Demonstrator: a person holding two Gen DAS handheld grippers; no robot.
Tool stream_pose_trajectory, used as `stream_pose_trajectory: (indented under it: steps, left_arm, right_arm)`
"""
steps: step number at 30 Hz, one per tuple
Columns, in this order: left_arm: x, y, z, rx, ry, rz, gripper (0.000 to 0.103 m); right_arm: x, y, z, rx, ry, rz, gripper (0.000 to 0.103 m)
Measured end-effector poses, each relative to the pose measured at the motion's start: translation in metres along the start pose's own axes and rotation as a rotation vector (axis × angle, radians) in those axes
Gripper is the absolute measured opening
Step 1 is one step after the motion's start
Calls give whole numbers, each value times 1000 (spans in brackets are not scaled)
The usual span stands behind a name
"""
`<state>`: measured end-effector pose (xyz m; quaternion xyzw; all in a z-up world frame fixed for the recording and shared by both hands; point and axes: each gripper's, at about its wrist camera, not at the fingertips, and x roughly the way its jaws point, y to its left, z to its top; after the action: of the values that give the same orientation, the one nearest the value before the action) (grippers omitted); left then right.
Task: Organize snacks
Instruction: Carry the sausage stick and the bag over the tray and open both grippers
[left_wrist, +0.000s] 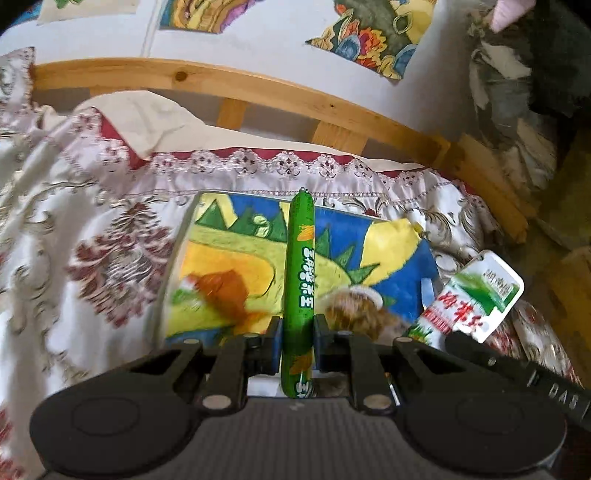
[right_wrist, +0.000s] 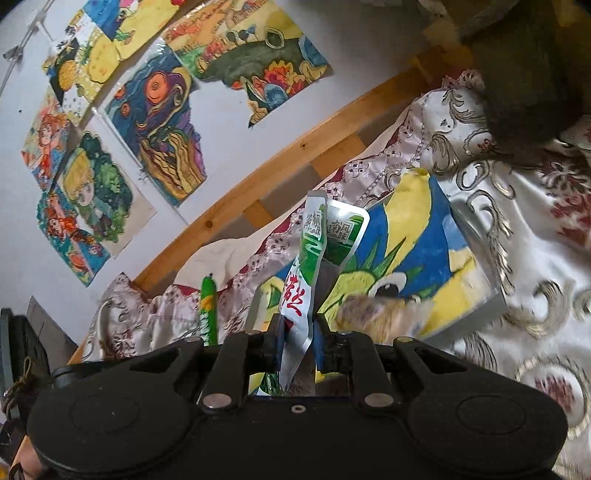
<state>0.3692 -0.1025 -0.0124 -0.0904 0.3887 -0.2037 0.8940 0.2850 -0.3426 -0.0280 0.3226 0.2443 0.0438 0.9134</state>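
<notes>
My left gripper is shut on a green sausage stick, held upright over a painted box with a blue, yellow and green picture. My right gripper is shut on a green and white snack packet, held above the same box. The packet also shows at the right in the left wrist view. The green stick shows at the left in the right wrist view. A blurred orange snack and a brown one lie on the box.
The box lies on a patterned satin bedspread. A wooden bed rail runs behind it under a white wall with paintings. Dark clothing sits at the far right.
</notes>
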Motion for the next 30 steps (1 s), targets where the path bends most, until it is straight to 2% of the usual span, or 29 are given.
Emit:
stream_pose_trajectory:
  steps: [7, 14, 18, 22, 24, 27, 30]
  left_arm:
    - [61, -5, 9, 19, 71, 29, 17]
    - [87, -2, -2, 29, 124, 52, 17]
    - [89, 0, -4, 26, 133, 68, 18]
    - [86, -5, -1, 45, 139, 89, 19]
    - [80, -6, 1, 44, 134, 91, 20]
    - [67, -4, 6, 32, 112, 110, 24]
    - [49, -3, 9, 24, 83, 125, 31]
  right_arm:
    - [44, -9, -2, -82, 32, -77, 17]
    - [60, -2, -10, -164, 45, -97, 18]
    - [63, 4, -13, -220, 43, -107, 21]
    - [61, 12, -14, -277, 34, -109, 35]
    - [57, 15, -14, -307, 15, -120, 36]
    - [50, 17, -10, -321, -5, -124, 38]
    - [39, 19, -6, -312, -34, -126, 47]
